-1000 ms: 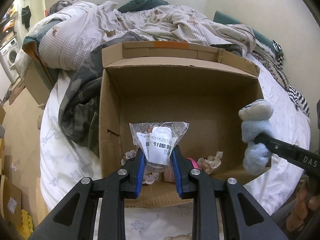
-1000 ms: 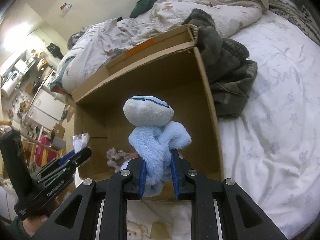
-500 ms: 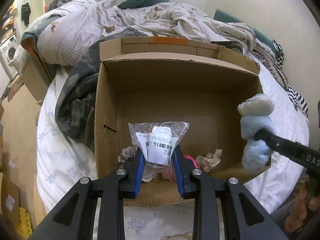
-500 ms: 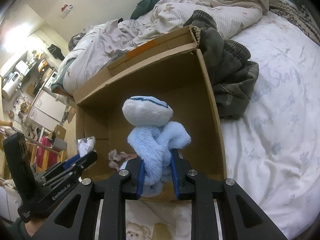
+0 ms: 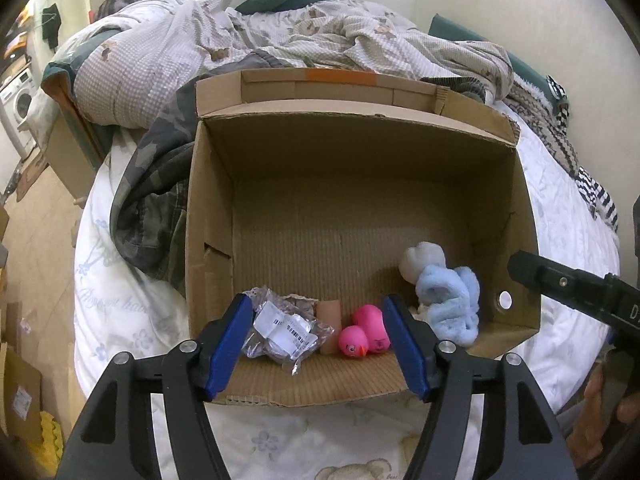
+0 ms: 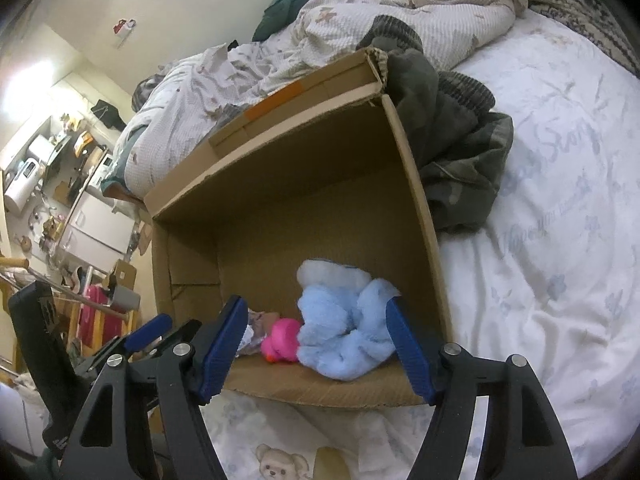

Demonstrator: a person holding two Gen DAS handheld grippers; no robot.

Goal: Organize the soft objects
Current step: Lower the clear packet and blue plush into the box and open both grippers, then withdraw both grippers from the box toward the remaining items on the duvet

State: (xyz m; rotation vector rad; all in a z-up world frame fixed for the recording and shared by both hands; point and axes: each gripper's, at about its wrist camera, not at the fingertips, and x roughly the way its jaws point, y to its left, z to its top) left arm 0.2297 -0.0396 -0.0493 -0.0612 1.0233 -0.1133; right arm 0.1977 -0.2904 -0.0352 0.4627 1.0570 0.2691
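Observation:
An open cardboard box (image 5: 360, 152) stands on the bed; it also shows in the right wrist view (image 6: 416, 208). Inside near its front lie a clear plastic bag with a barcode label (image 5: 286, 330), two pink rubber ducks (image 5: 364, 332) and a light blue plush toy (image 5: 446, 298). My left gripper (image 5: 318, 338) is open and empty above the bag. My right gripper (image 6: 318, 344) is open and empty above the blue plush toy (image 6: 344, 326), with a pink duck (image 6: 282, 338) to its left.
A camouflage garment (image 5: 148, 200) lies against the box's left side and behind it (image 6: 452, 140). A rumpled duvet (image 5: 280, 36) fills the back of the bed. White flowered sheet (image 6: 552, 220) spreads right of the box. A floor with clutter lies to the left.
Both grippers opened. The plastic bag dropped from the left gripper and the blue plush from the right one; both now lie in the box.

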